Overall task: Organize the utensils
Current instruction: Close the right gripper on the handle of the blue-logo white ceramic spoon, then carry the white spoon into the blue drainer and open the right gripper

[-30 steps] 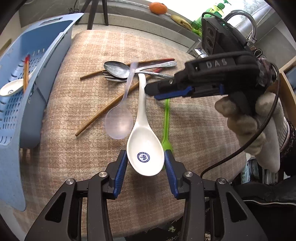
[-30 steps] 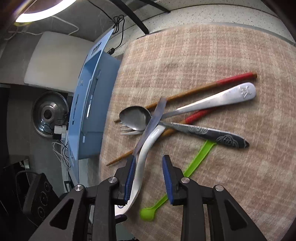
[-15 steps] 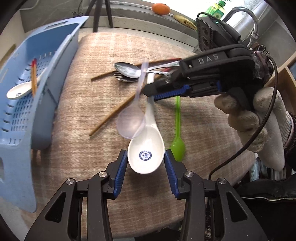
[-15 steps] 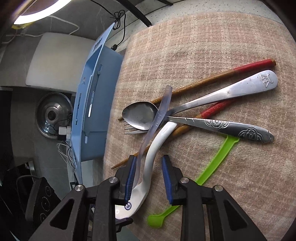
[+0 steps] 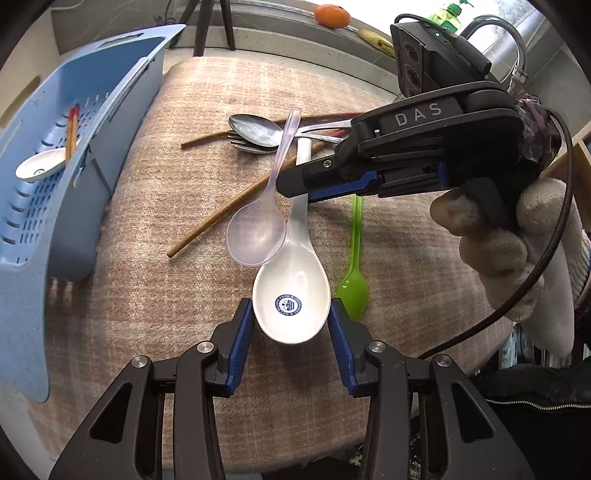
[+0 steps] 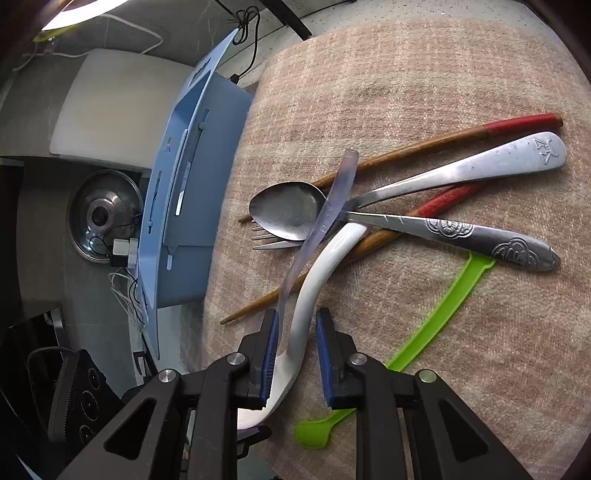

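A white ceramic spoon [image 5: 293, 295] lies on the tan cloth [image 5: 177, 295], its bowl between the open fingers of my left gripper [image 5: 291, 325]. My right gripper [image 5: 295, 184] reaches in from the right, its jaws narrowed around the white spoon's handle [image 6: 314, 284] and a clear plastic spoon [image 5: 258, 229]. The clear spoon's handle [image 6: 321, 221] rests against the gripper's left pad. I cannot tell whether either is clamped. A green plastic spoon [image 5: 354, 269], metal spoon [image 5: 255, 127], fork [image 6: 273, 240] and red-tipped chopsticks [image 6: 480, 129] lie on the cloth.
A blue slotted basket [image 5: 48, 206] stands at the cloth's left edge and holds a white spoon [image 5: 40, 166] and a chopstick [image 5: 72, 129]. A sink tap [image 5: 513, 40], an orange [image 5: 336, 14] and a banana are behind. A pot lid [image 6: 99, 214] lies below the table.
My right gripper moved in along the white spoon's handle and its jaws narrowed. The clear spoon shifted towards the white spoon's bowl. My left gripper stayed open around the bowl.
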Available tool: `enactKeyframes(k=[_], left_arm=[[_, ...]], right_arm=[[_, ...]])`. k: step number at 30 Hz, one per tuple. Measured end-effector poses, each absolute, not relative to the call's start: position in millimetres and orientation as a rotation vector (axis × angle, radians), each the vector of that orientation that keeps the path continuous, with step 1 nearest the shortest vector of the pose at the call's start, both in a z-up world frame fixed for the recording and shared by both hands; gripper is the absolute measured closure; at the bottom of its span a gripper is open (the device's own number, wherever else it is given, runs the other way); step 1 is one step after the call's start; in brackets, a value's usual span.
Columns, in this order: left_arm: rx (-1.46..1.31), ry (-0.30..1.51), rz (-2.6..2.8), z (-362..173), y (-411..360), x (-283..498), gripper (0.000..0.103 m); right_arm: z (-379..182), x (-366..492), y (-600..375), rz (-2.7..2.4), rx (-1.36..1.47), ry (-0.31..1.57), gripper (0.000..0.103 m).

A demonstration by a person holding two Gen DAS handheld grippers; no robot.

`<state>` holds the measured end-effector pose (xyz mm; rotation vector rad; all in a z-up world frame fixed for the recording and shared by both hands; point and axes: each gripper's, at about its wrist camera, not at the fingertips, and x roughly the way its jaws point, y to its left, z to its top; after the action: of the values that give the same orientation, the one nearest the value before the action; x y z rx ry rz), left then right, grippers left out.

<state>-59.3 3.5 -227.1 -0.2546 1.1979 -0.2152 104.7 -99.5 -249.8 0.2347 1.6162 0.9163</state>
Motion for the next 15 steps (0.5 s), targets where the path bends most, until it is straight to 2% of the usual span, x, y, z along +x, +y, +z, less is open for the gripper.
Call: enactKeyframes(k=[3,6,15], left_arm=[[-0.255,1.191,-0.198,-227,3,-60,0.065],[-0.279,1.182,-0.200,-227,-1,-66,0.065],[-0.286,1.171,-0.237,-213,-8,-85,0.066]], right_arm=[[-250,105,-96,0.918,0.240,1.615,0.085],[-251,103,-96,0.911,0.230,1.621,0.093],[-244,93,-114,0.914,0.295,1.632,0.094]])
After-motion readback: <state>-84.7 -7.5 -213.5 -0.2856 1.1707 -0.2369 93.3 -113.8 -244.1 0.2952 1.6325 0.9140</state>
